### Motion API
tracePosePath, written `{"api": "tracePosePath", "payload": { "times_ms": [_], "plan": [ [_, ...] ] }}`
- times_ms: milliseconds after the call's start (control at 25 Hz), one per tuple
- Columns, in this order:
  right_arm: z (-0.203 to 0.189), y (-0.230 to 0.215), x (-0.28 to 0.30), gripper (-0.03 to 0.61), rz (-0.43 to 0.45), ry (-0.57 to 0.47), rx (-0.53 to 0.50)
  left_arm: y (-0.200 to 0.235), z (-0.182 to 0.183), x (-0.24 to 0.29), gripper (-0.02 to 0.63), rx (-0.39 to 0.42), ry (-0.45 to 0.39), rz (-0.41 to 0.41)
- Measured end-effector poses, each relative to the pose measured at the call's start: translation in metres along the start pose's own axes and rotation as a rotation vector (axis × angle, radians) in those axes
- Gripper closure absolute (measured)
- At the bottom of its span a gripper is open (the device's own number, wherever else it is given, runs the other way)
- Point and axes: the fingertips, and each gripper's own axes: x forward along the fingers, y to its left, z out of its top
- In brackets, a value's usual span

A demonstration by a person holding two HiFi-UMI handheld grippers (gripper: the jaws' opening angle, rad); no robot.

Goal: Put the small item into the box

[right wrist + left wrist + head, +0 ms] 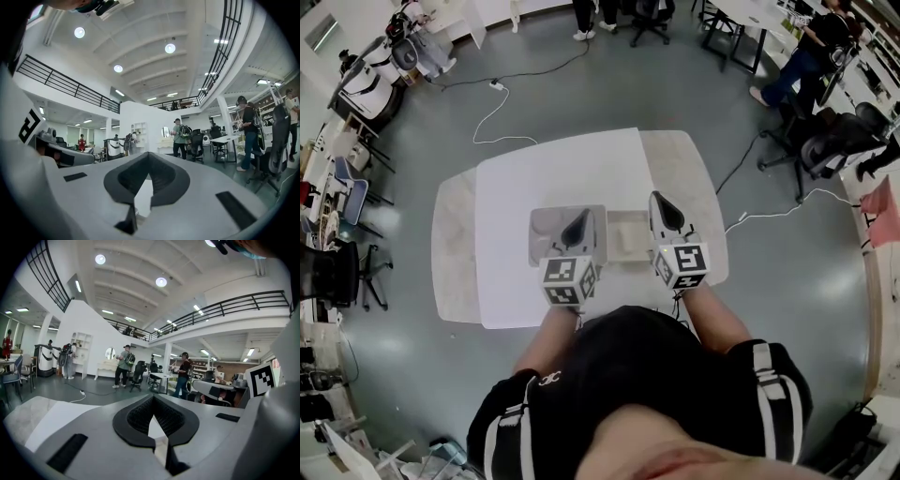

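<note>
In the head view my left gripper (578,222) points forward over a shallow grey box (546,231) on the white sheet (544,173). My right gripper (665,204) hovers just right of a smaller beige open box (628,236). In the left gripper view the left gripper (153,402) has its dark pads meeting at the tip, with nothing between them. The right gripper (149,160) in its own view is likewise shut and empty. Both gripper cameras look level across the hall, so neither shows the boxes. No small item shows in any view.
The pale table (455,246) stands on a grey floor. A white cable (492,111) runs behind it, and another cable (769,216) lies to the right. Office chairs (825,141), desks and people stand at the far edges of the room.
</note>
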Motion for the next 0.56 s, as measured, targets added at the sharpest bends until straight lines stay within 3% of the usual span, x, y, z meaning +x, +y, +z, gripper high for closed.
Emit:
{"api": "tracePosePath", "payload": {
  "times_ms": [560],
  "plan": [
    [0.0054, -0.0005, 0.0057, 0.566, 0.020, 0.010, -0.020, -0.0031, 0.0052, 0.0081, 0.609, 0.005, 0.007, -0.011]
  ]
}}
